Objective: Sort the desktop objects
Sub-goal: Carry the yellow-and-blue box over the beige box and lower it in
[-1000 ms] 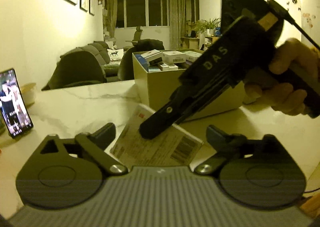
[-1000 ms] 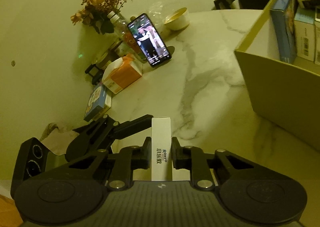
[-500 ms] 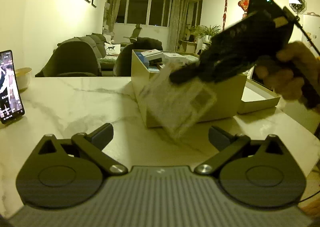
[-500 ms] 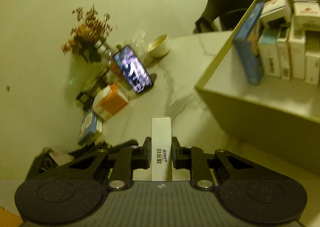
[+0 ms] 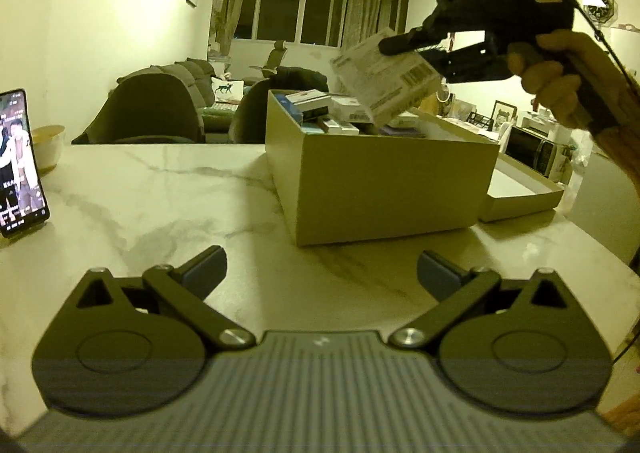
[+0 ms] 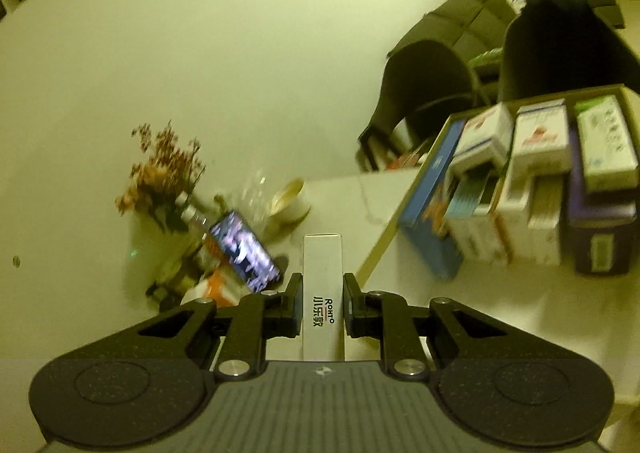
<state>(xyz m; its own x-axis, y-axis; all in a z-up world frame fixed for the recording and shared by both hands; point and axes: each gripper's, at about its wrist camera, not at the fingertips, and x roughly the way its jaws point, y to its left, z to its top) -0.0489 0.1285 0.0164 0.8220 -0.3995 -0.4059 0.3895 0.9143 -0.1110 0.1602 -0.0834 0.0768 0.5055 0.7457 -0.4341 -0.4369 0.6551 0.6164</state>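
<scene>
A flat white medicine box (image 6: 322, 295) with a printed label stands clamped between the pads of my right gripper (image 6: 322, 303). In the left wrist view that same white box (image 5: 386, 77), barcode showing, hangs tilted above the open cardboard box (image 5: 384, 193), held by the right gripper (image 5: 404, 43) in a person's hand (image 5: 560, 73). The cardboard box (image 6: 404, 229) holds several packets standing side by side. My left gripper (image 5: 320, 271) hovers low over the marble table (image 5: 160, 205), jaws wide apart with nothing between them.
A lit phone (image 5: 18, 161) leans at the table's left beside a bowl (image 5: 48, 143). The box's lid (image 5: 520, 189) lies right of it. Dried flowers (image 6: 164, 169), a bottle and an orange carton (image 6: 216, 285) stand near the phone (image 6: 244, 251). Dark chairs (image 5: 148, 113) line the far edge.
The right gripper has lifted the white box off the table in front of my left gripper and carried it up and away, over the cardboard box. The left gripper stayed put, open.
</scene>
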